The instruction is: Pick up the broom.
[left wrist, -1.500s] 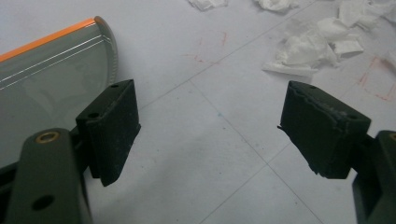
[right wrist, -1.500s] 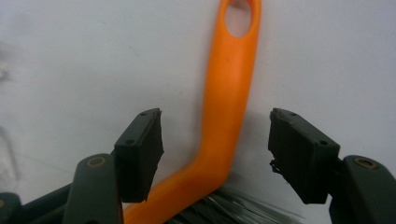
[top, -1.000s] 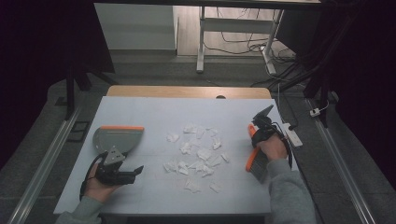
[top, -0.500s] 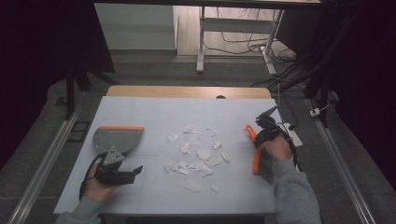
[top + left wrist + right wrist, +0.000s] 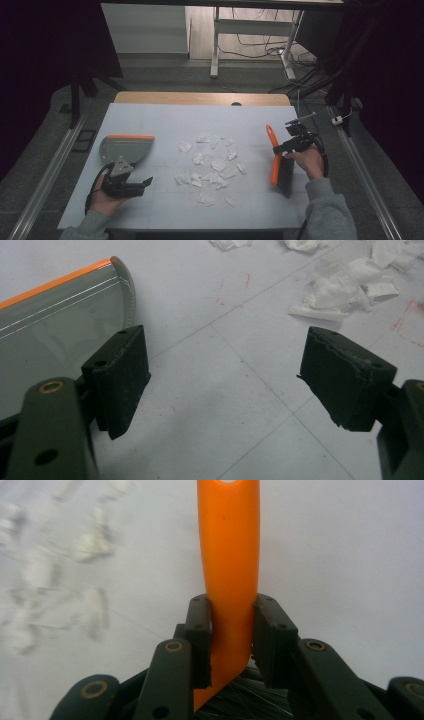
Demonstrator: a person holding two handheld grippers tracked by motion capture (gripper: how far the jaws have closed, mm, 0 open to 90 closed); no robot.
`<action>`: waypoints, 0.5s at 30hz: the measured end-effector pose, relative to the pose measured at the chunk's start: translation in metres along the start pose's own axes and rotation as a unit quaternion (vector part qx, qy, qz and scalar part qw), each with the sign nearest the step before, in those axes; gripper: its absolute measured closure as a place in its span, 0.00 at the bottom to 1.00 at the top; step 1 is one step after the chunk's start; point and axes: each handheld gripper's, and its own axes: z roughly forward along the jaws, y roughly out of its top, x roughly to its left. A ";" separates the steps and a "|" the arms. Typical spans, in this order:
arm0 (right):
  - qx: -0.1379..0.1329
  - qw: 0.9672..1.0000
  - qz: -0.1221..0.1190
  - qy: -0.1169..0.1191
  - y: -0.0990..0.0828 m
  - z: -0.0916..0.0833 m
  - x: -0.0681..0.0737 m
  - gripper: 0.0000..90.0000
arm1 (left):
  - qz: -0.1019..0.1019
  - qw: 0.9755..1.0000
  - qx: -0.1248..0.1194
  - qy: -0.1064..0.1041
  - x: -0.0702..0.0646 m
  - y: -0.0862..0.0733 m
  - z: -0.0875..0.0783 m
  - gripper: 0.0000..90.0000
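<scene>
Right hand-held gripper [image 5: 287,145] pinched the orange brush [image 5: 276,161] handle, right of the paper scraps [image 5: 212,165] on the worktop [image 5: 165,117]. Left hand-held gripper [image 5: 142,184], jaws spread, lay beside the dustpan [image 5: 125,148], left of the scraps.

Paper scraps [image 5: 210,165] block table [image 5: 165,120] centre.
</scene>
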 end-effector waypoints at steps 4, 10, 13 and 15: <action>-0.035 0.999 -0.005 0.031 -0.002 -0.011 0.002 0.79 | 0.000 1.000 0.002 0.001 0.000 0.000 0.001 0.23; -0.085 0.994 -0.012 0.066 -0.006 -0.024 0.004 0.79 | 0.000 1.000 0.002 0.001 0.000 0.001 0.002 0.23; -0.101 0.992 -0.016 0.076 -0.007 -0.028 0.008 0.79 | -0.003 1.000 0.003 0.001 0.001 0.001 0.003 0.23; -0.113 0.990 -0.018 0.083 -0.008 -0.031 0.010 0.79 | -0.003 1.000 0.003 0.001 0.001 0.002 0.003 0.23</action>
